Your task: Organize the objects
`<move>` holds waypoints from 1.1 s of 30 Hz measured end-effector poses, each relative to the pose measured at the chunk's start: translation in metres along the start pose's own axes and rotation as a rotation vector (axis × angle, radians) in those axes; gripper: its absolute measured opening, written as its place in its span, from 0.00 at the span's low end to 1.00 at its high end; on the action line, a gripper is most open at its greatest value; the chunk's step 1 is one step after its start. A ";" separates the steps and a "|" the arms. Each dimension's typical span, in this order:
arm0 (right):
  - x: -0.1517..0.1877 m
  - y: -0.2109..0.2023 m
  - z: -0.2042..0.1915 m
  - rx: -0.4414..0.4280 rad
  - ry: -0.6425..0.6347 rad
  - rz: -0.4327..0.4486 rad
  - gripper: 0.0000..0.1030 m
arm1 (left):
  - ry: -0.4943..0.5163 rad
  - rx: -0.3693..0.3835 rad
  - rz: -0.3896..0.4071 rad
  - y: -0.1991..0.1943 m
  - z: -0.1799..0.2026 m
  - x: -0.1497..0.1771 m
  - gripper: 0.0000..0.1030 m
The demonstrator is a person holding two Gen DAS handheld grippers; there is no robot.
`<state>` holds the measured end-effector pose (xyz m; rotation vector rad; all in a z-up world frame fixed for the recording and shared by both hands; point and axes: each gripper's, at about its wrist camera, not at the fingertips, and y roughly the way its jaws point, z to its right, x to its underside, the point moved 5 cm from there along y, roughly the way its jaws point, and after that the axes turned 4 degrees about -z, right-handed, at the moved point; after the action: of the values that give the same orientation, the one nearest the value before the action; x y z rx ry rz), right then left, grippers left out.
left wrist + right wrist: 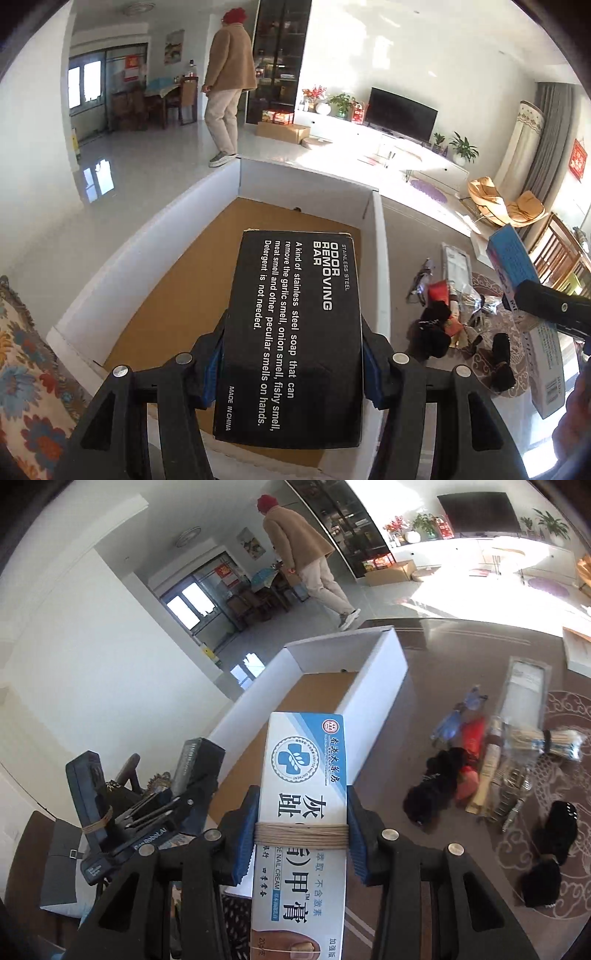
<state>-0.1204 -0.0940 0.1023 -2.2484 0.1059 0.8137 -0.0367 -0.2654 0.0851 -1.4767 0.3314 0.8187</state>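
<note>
The odor bar box was black with white lettering. The left claw was black with blue pads against that box. The nail cream box was white with blue stripes, a blue cross emblem and dark characters, wound with a beige band. The open tray had white walls and a tan cardboard floor. The bench looked dark brown with a pale scroll pattern. A cloth at the left edge carried orange and blue flowers on cream. The small heap showed black, red and blue, though blur left its pieces unclear.
</note>
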 end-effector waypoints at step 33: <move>0.213 -0.135 0.266 0.848 0.071 -0.044 0.92 | 0.490 0.173 -0.173 0.084 0.290 0.156 1.00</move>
<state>-0.0493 0.2152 -0.0808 -1.4666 0.3601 0.5207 -0.0645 0.0461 -0.0485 -1.5051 0.6145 0.2736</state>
